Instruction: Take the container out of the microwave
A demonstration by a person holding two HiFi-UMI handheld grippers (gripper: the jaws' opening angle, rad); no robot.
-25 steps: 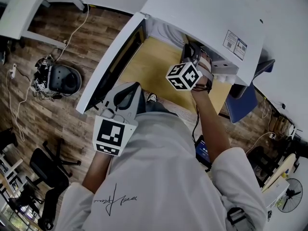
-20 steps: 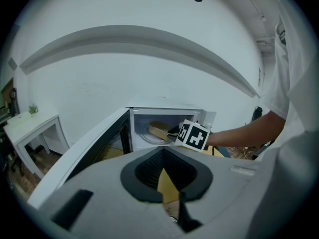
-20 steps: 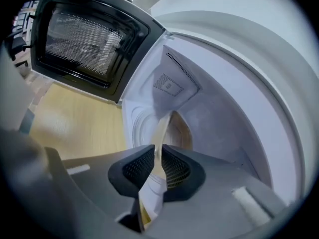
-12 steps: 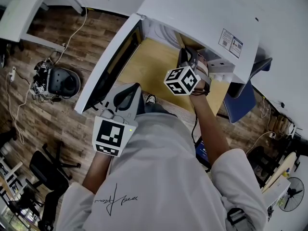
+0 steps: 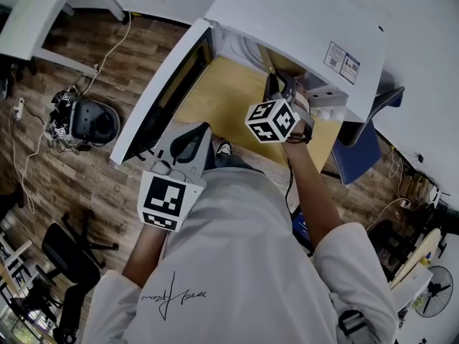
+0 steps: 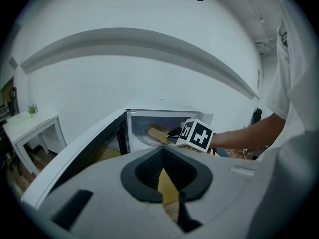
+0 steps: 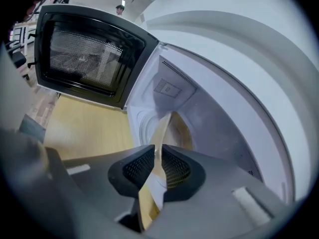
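The white microwave stands on a wooden table with its door swung open to the left. My right gripper reaches into the cavity; its tips are hidden there in the head view. In the right gripper view the right gripper is shut on the thin rim of a tan paper container with a pale inside. The left gripper view shows that container tilted inside the cavity beside the right gripper's marker cube. My left gripper hangs shut and empty in front of the door.
The dark-windowed door stands left of the cavity. A blue chair is under the table's right end. On the wood floor are a grey round device with cables and a black office chair. A white side table is at left.
The right gripper's marker cube has turned slightly at the microwave mouth, still holding the container's rim. The left gripper has stayed where it was.
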